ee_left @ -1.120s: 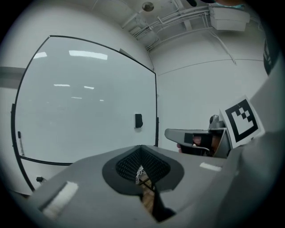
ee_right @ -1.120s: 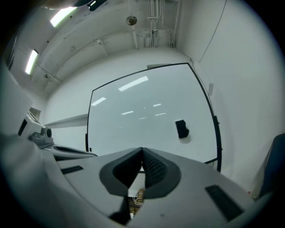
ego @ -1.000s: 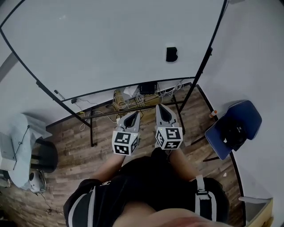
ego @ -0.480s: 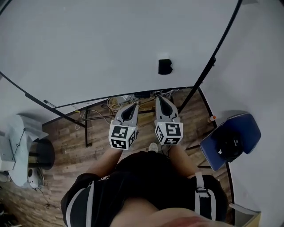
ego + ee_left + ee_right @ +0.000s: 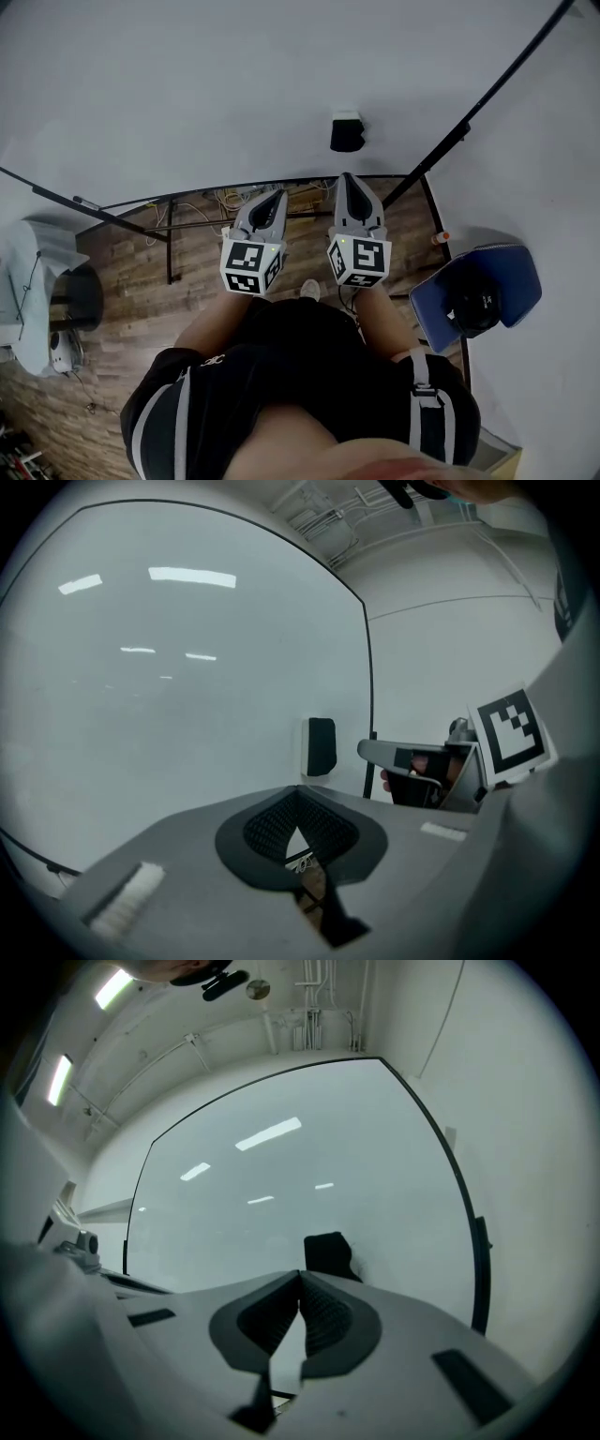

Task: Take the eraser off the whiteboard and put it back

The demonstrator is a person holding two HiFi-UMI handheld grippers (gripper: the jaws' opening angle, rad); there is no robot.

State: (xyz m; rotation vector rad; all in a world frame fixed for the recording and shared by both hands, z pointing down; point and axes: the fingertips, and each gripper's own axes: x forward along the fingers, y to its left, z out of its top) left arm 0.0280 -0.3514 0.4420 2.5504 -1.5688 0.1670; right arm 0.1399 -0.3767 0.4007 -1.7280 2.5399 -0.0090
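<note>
A black eraser (image 5: 346,132) clings to the whiteboard (image 5: 187,84), low on its right side. It also shows as a dark block in the left gripper view, the eraser (image 5: 321,746), and just above the jaws in the right gripper view, the eraser (image 5: 327,1254). My right gripper (image 5: 344,177) is shut and empty, its tip just below the eraser and apart from it. My left gripper (image 5: 277,194) is also shut with nothing in it, further left and short of the board. The right gripper's body (image 5: 422,771) shows in the left gripper view.
The whiteboard stands on a black frame (image 5: 441,150) with cables (image 5: 225,200) on the wooden floor beneath. A blue chair (image 5: 473,295) with a dark bag sits at the right. A pale round machine (image 5: 33,272) stands at the left. The person's legs fill the lower middle.
Both grippers have moved forward towards the whiteboard, and the person has stepped closer. The right gripper's tip now lies just under the eraser. Both stay shut.
</note>
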